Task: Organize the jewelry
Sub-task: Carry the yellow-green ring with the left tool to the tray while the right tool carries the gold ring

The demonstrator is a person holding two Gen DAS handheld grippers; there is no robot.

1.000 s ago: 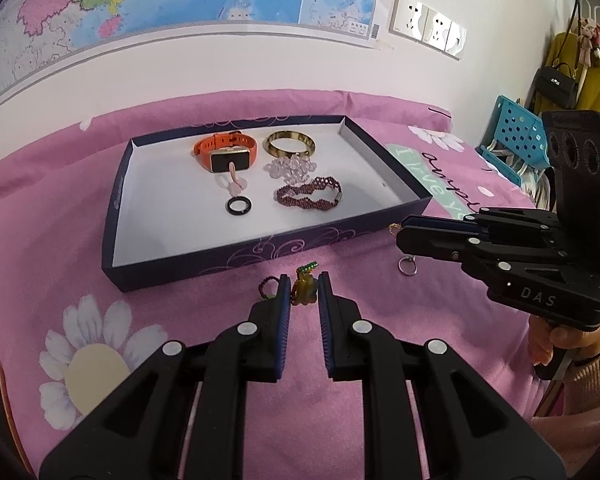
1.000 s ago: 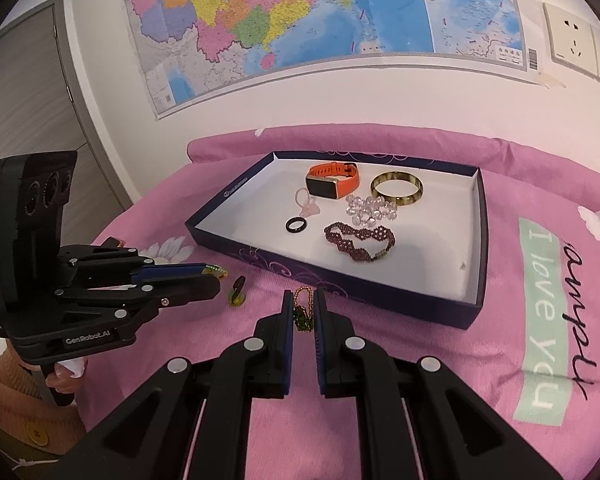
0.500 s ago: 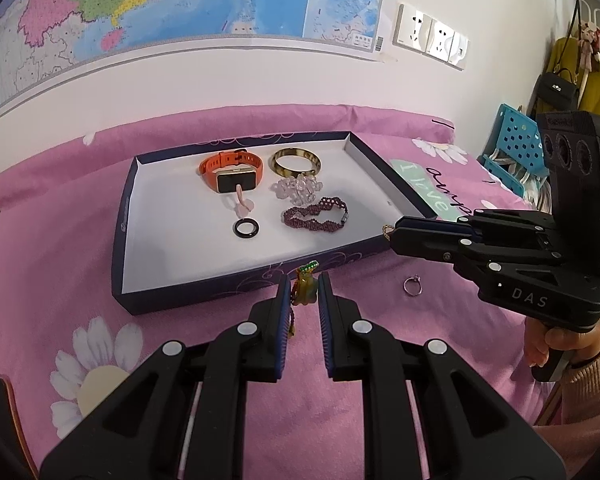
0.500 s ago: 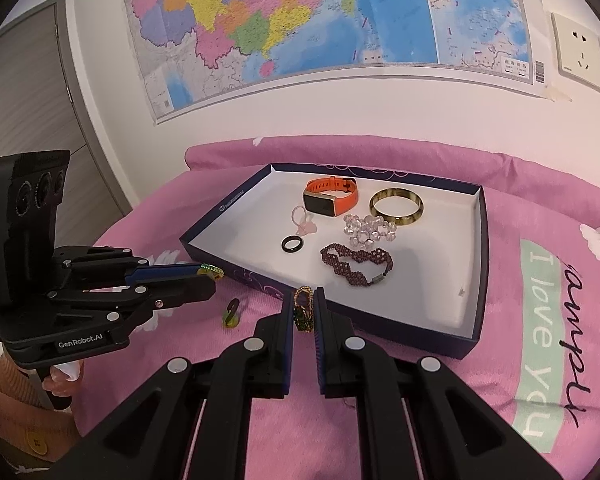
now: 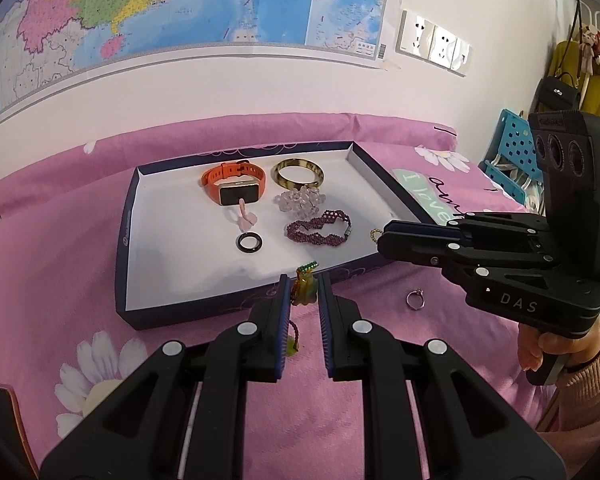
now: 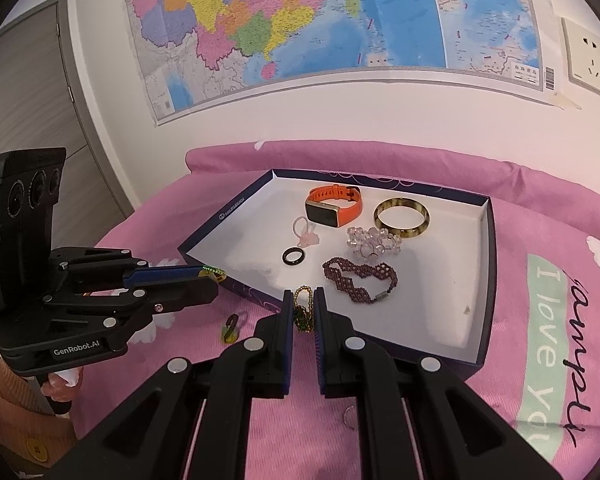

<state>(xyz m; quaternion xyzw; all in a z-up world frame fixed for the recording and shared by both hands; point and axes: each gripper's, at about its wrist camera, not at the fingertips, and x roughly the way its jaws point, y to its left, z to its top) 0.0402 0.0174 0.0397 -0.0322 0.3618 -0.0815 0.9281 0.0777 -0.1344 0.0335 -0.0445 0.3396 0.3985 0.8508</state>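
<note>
A navy box [image 5: 129,216] with a white floor holds an orange watch [image 5: 233,182], a gold bangle [image 5: 298,171], a clear bead bracelet [image 5: 300,202], a maroon bead bracelet [image 5: 318,229], a black ring [image 5: 249,241] and a pink ring [image 5: 244,216]. My left gripper [image 5: 303,294] is shut on a yellow-green pendant [image 5: 302,289], held at the box's front wall. My right gripper [image 6: 301,312] is shut on a gold chain with a green charm [image 6: 302,312], held over the box's front edge. A silver ring [image 5: 414,299] lies on the pink cloth.
The pink flowered cloth [image 5: 60,264] covers the table. A small green-yellow piece [image 6: 231,327] lies on the cloth between the grippers. A map and wall sockets [image 5: 432,44] are behind. A blue crate [image 5: 508,152] stands at the far right.
Both grippers have risen and moved forward toward the box, each carrying its piece. The silver ring stays on the cloth.
</note>
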